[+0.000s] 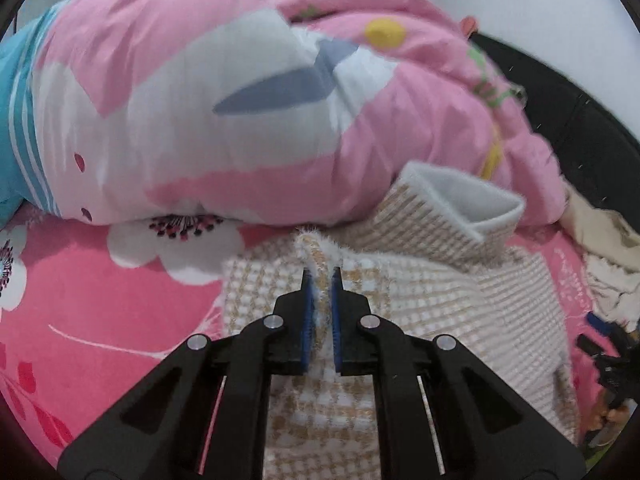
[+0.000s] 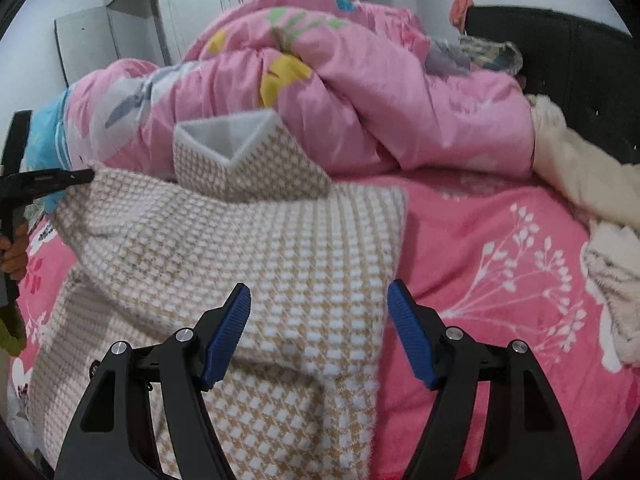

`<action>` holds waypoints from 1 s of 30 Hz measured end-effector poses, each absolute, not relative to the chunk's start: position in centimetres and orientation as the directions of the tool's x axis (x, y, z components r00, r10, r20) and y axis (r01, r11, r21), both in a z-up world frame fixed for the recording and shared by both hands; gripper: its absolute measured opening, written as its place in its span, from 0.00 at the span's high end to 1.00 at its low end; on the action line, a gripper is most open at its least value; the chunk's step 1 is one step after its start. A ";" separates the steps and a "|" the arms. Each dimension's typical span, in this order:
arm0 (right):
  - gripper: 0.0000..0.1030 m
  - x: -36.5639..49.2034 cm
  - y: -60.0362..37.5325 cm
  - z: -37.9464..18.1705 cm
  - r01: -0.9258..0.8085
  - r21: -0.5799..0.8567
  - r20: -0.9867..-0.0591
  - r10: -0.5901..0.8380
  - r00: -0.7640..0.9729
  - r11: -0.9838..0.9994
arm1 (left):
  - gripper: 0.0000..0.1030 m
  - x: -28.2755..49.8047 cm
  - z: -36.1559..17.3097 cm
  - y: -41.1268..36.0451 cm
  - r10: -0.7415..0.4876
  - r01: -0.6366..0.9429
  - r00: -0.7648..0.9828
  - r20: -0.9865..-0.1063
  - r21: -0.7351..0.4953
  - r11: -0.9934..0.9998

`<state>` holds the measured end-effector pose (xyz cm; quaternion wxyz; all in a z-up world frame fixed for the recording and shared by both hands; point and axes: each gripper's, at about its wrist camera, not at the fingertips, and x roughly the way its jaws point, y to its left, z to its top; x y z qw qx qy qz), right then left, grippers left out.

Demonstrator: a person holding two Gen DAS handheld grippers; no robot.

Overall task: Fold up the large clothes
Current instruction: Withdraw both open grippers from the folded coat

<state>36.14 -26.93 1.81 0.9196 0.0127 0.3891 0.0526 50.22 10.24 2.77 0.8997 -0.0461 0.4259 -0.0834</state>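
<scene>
A beige-and-white checked fleece garment [image 2: 248,248] lies partly folded on the pink floral bed sheet [image 2: 500,240]. Its sleeve cuff with pale lining [image 2: 228,140] stands up at the back. My left gripper [image 1: 321,276] is shut on a raised edge of the garment [image 1: 400,292]; it also shows at the far left of the right wrist view [image 2: 86,176], pinching a corner. My right gripper [image 2: 318,296] is open, just above the garment's right part, holding nothing. The right gripper shows faintly at the right edge of the left wrist view [image 1: 592,332].
A bulky pink duvet [image 2: 340,92] is heaped behind the garment. Cream fluffy clothes [image 2: 592,200] lie at the right. A black headboard [image 2: 568,60] stands behind them. White cupboards [image 2: 132,24] stand at the back left.
</scene>
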 end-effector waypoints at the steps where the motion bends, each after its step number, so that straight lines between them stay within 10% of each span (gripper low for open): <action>1: 0.33 36.3 -26.7 1.5 -0.087 0.055 -0.717 0.100 0.689 0.995 | 0.93 50.6 1.9 10.5 -0.169 0.095 0.605 -0.778 -0.140 0.986; 9: 0.33 37.6 -25.7 -2.2 -0.100 -0.027 -0.792 0.040 0.609 0.995 | 0.84 51.2 -5.0 14.2 -0.175 -0.012 0.529 -0.830 -0.214 0.977; 15: 0.31 34.0 -26.5 1.2 -0.084 0.020 -0.788 0.068 0.612 0.996 | 0.54 47.4 -0.3 15.1 -0.100 -0.036 0.580 -0.809 -0.148 0.988; 21: 0.14 25.1 -25.4 3.2 -0.148 0.049 -0.816 0.125 0.565 0.988 | 0.30 35.4 4.3 15.5 -0.099 0.011 0.640 -0.762 -0.119 0.993; 30: 0.13 11.8 -22.0 -0.8 -0.160 -0.001 -0.868 0.079 0.491 0.987 | 0.22 18.1 -0.3 15.0 0.023 -0.083 0.563 -0.826 -0.029 0.996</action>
